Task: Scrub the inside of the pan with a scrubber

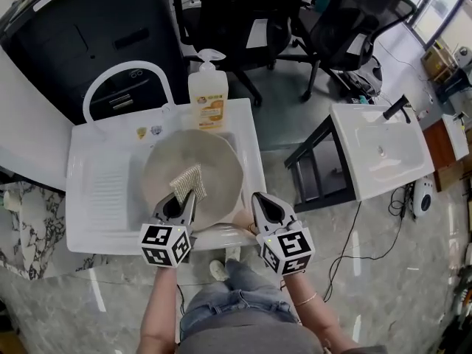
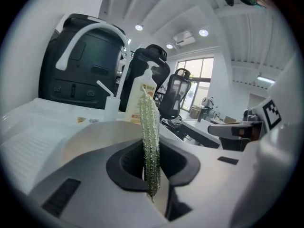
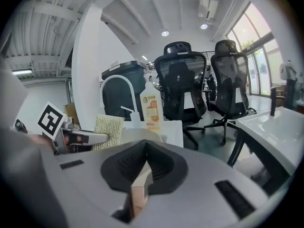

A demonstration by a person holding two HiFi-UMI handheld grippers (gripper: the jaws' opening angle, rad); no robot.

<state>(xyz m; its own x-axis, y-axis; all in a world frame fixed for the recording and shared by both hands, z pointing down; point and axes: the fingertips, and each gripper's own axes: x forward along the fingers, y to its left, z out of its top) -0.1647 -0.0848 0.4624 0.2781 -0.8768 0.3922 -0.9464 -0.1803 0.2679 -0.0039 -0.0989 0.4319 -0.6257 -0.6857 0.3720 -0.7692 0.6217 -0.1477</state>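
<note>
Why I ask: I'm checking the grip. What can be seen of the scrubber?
The flat rectangular scrubber of pale silvery-green mesh is clamped on edge between the jaws of the left claw. Most of it sticks out past the jaws, above the round grey pan. Only the claw visibly touches it; contact with the pan cannot be told.

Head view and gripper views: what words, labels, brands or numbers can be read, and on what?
Soap bottle label: orange print, too blurred to read.
Two stickers on the sink deck: too small to read.
Gripper cubes: square marker patterns only, no letters.
Nothing legible anywhere.
</note>
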